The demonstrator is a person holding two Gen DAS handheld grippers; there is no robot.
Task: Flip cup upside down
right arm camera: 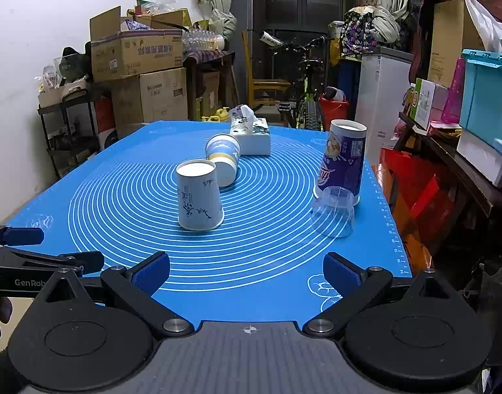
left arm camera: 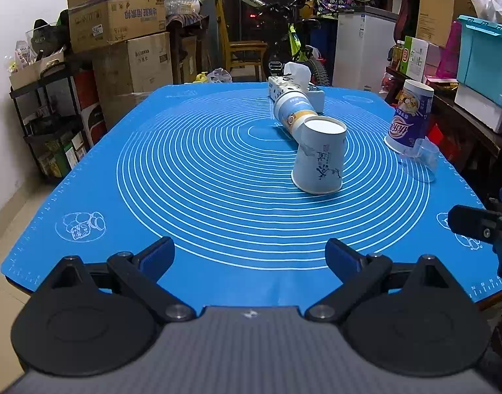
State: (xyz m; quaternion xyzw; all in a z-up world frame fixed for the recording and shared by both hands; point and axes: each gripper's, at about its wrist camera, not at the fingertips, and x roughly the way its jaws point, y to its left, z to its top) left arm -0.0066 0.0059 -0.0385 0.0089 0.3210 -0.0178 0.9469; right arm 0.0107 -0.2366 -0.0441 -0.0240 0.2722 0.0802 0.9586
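Note:
A white paper cup with ink drawings (left arm camera: 319, 159) (right arm camera: 199, 195) stands upside down near the middle of the blue mat (left arm camera: 185, 170) (right arm camera: 126, 190). Behind it a blue-and-white cup (left arm camera: 292, 111) (right arm camera: 224, 159) also stands upside down. A tall purple cup (left arm camera: 410, 120) (right arm camera: 342, 159) and a clear plastic cup (left arm camera: 420, 159) (right arm camera: 333, 211) stand upside down at the mat's right side. My left gripper (left arm camera: 250, 259) is open and empty over the mat's near edge. My right gripper (right arm camera: 246, 274) is open and empty, also at the near edge, to the right of the left one.
A tissue box (left arm camera: 303, 90) (right arm camera: 252, 136) sits at the back of the mat. Cardboard boxes (left arm camera: 119, 23) and a shelf stand left of the table. A bicycle (left arm camera: 293, 46), a white fridge (left arm camera: 362, 49) and cluttered shelves lie behind and to the right.

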